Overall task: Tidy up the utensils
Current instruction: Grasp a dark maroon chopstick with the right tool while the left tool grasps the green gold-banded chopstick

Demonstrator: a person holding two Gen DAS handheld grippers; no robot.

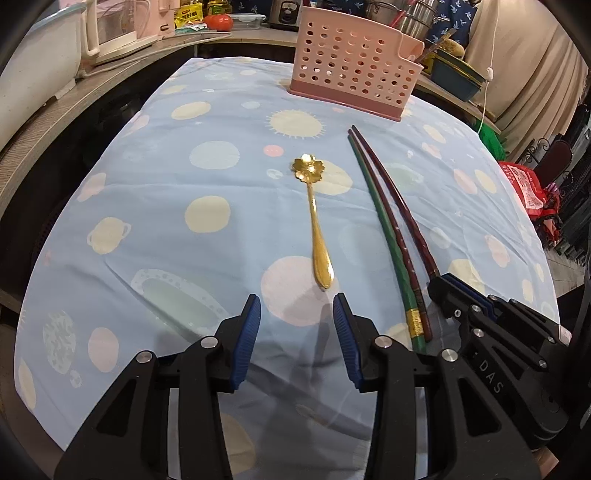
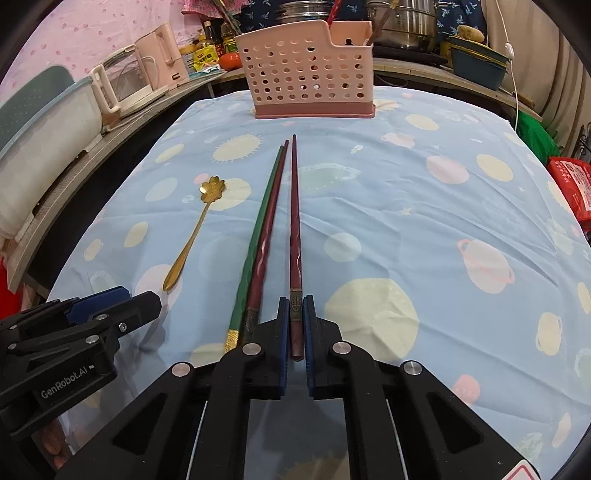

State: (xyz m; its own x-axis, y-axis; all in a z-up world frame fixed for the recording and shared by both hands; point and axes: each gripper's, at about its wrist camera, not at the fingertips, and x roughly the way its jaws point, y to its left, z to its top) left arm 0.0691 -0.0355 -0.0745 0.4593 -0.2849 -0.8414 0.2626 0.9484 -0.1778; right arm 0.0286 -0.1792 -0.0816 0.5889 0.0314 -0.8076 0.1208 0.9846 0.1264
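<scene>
A dark red chopstick (image 2: pixel 294 236) is lying lengthwise on the planet-print tablecloth (image 2: pixel 424 229), its thick decorated end sitting between the blue pads of the right gripper (image 2: pixel 296 306), which is clenching on it; its tip is pointing toward the pink perforated utensil holder (image 2: pixel 306 79) standing upright at the far edge of the cloth. Just beside it on the left, a second dark red chopstick (image 2: pixel 267 229) and a green chopstick (image 2: pixel 255 236) are lying side by side, touching along most of their length, the green one ending in a gold band near the gripper. Further left, apart from the chopsticks, a gold spoon (image 1: pixel 316 218) with a flower-shaped bowl is resting flat, handle toward the cameras. The left gripper (image 1: pixel 297 314) is hanging just short of the spoon's handle end with its pads spread wide and nothing between them. Beyond the cloth, a wooden counter (image 2: pixel 122 122) is carrying a pink kettle (image 2: pixel 162 55), bottles and a tomato (image 1: pixel 218 22), and steel pots (image 2: pixel 406 22) are standing behind the holder.
</scene>
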